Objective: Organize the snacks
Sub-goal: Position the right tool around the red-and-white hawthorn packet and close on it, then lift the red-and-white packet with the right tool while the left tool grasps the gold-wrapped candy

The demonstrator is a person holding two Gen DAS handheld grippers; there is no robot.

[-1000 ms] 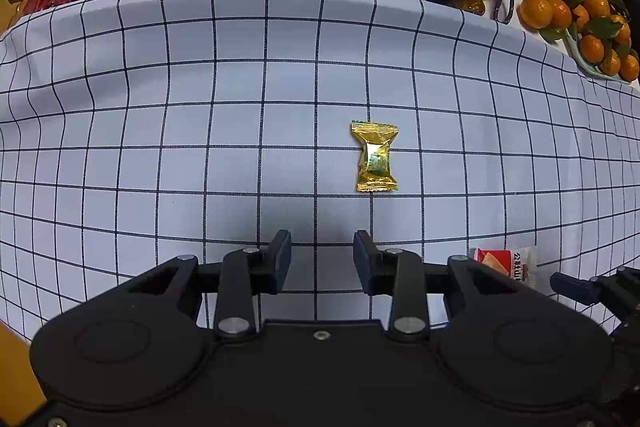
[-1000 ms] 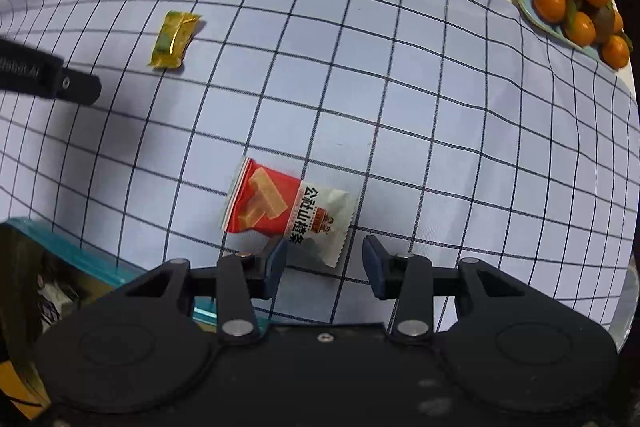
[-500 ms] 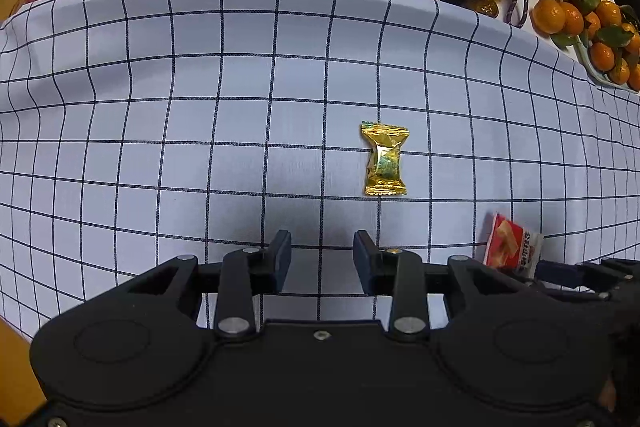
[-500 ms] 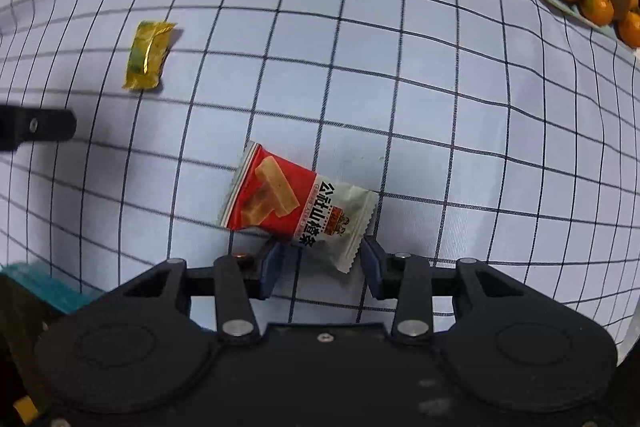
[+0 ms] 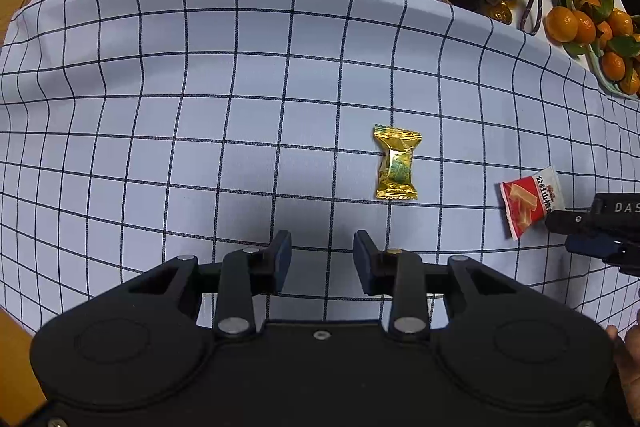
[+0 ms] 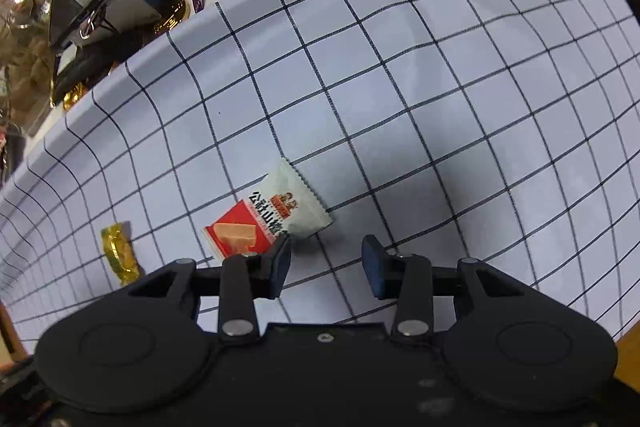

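Your right tool, jaws apart, empty, angled beside red-white packet for pickup; left tool apart, gold candy ahead.

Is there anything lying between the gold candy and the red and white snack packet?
Nothing: in the left wrist view, only bare checked cloth separates the gold candy from the red and white snack packet.

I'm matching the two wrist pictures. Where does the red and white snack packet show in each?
Left wrist view: the red and white snack packet lies at the far right edge, right of the gold candy.
Right wrist view: the packet lies low in the middle, just ahead of the right tongs.
Shared landmark: the gold candy, on the checked cloth.
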